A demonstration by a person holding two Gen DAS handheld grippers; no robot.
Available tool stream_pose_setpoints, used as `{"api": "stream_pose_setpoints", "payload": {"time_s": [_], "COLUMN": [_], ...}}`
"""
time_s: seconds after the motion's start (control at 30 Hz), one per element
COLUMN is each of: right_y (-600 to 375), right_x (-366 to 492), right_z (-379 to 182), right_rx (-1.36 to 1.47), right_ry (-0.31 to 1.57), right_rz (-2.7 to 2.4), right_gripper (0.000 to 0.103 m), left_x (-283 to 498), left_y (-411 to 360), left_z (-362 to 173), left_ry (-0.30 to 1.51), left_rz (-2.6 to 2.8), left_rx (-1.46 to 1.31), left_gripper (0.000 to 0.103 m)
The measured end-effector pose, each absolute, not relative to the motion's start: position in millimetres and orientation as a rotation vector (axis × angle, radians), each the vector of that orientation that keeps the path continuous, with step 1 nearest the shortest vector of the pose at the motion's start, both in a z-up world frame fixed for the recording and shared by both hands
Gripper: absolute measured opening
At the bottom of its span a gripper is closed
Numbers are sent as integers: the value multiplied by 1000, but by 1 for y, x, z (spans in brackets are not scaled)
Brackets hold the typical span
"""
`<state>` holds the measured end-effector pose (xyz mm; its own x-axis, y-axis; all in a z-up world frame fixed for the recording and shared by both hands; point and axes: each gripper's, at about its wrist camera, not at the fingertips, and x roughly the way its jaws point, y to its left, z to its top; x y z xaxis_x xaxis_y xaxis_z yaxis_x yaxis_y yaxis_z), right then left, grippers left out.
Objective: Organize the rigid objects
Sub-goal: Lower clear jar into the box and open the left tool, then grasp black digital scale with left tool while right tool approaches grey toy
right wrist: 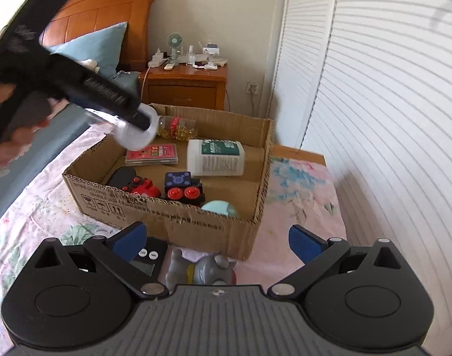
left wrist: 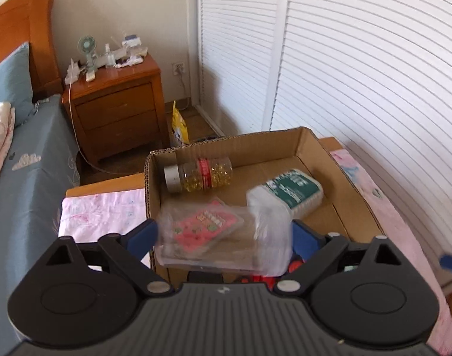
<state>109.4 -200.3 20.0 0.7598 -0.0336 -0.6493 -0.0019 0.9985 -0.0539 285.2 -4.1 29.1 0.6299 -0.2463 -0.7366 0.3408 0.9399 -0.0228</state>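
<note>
**Clear jar goes over the box; right tool stands free**

Nearest in the right wrist view, the right tool (right wrist: 216, 238) stands with its jaws spread as wide as they go and nothing between them. Just below it, on the flowered bedspread (right wrist: 300, 184), lie a small black device with two white buttons (right wrist: 147, 258) at 7 o'clock and a grey figurine (right wrist: 205, 268) at 6 o'clock, both outside the box.

The left tool (left wrist: 224, 237) has its jaws wide around a clear plastic jar (left wrist: 226, 237). The jar is blurred, so I cannot tell whether the pads press on it or it is loose.

Beyond, the cardboard box (right wrist: 166, 222) rests on the bed. Inside, from its near wall back: a pale blue round object (right wrist: 221, 207), a red toy (right wrist: 141, 188), a black-and-blue toy with red wheels (right wrist: 183, 188), a pink card case (right wrist: 152, 152), a white bottle with a green label (right wrist: 215, 157) lying flat, and a capsule bottle (right wrist: 175, 127) on its side at 12 o'clock against the far wall.

The step in hand appears to be placing the jar into the box. Next, the right tool likely needs to drop onto the figurine or the black device, close squarely, then lift it over the near wall.
</note>
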Motion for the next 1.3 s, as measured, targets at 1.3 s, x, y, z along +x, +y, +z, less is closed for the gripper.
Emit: {"api": "stream_pose_setpoints", "payload": {"time_s": [1.3], "right_y": [-191], "right_x": [136], "right_z": [-59], "right_rx": [17], "right_ry": [797], "right_rz": [-50], "right_gripper": [103], "left_x": [157], "left_y": [38], "left_z": [-21], "left_ry": [878], "left_rz": [-295], "left_rx": [48], "left_gripper": [101]}}
